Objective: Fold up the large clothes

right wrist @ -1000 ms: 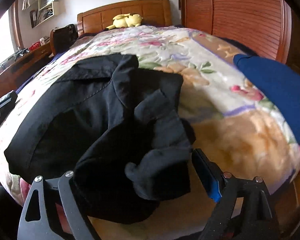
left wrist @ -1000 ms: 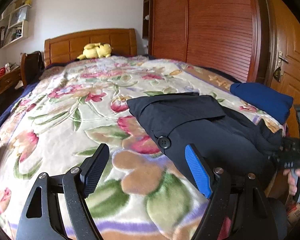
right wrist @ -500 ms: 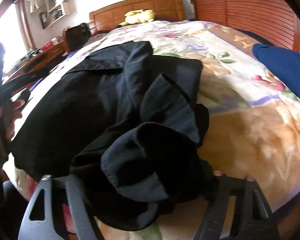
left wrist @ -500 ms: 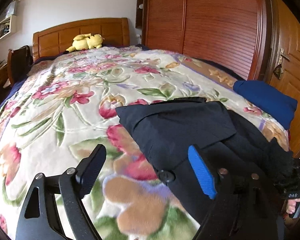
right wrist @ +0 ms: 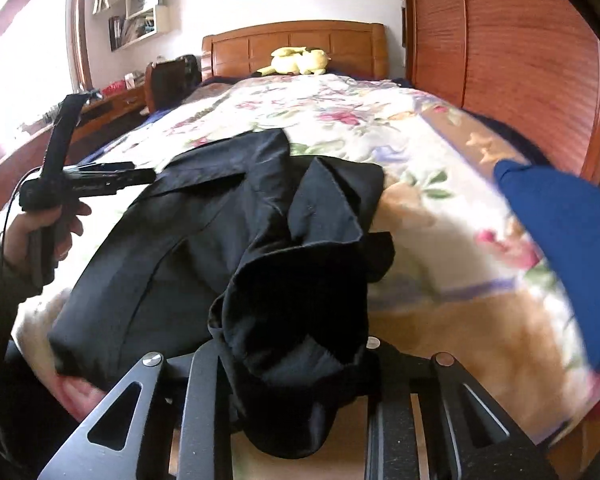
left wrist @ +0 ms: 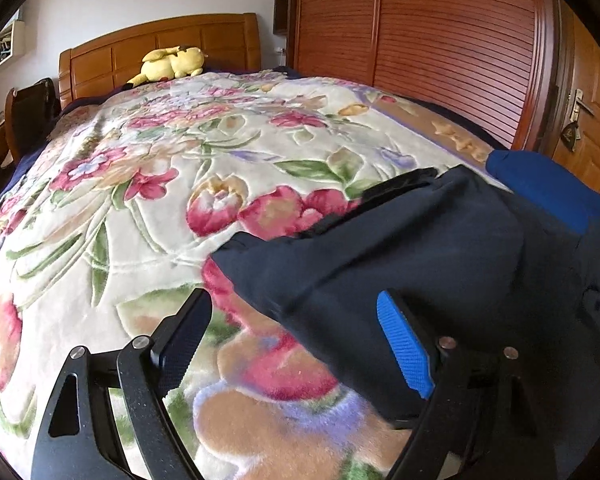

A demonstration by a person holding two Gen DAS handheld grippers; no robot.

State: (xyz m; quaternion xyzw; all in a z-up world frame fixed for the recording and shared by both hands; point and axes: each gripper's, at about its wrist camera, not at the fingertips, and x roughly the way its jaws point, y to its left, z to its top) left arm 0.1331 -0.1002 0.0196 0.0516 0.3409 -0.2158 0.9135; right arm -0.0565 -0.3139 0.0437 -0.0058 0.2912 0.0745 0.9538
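Between right tongs (right wrist: 292, 360), bunched black coat (right wrist: 220, 240), unseen leftward

A jacket (right wrist: 220, 232) lies on my bed (left wrist: 148, 184) near its foot, a folded garment (right wrist: 560, 240) to its right, a plush toy (right wrist: 298, 62) by the headboard (right wrist: 296, 42) behind

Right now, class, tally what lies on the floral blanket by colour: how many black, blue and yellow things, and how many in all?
Black: 1, the black garment, bunched in the right gripper
Blue: 1, the folded blue cloth at the bed's right edge
Yellow: 1, the yellow plush toy by the headboard
Total: 3
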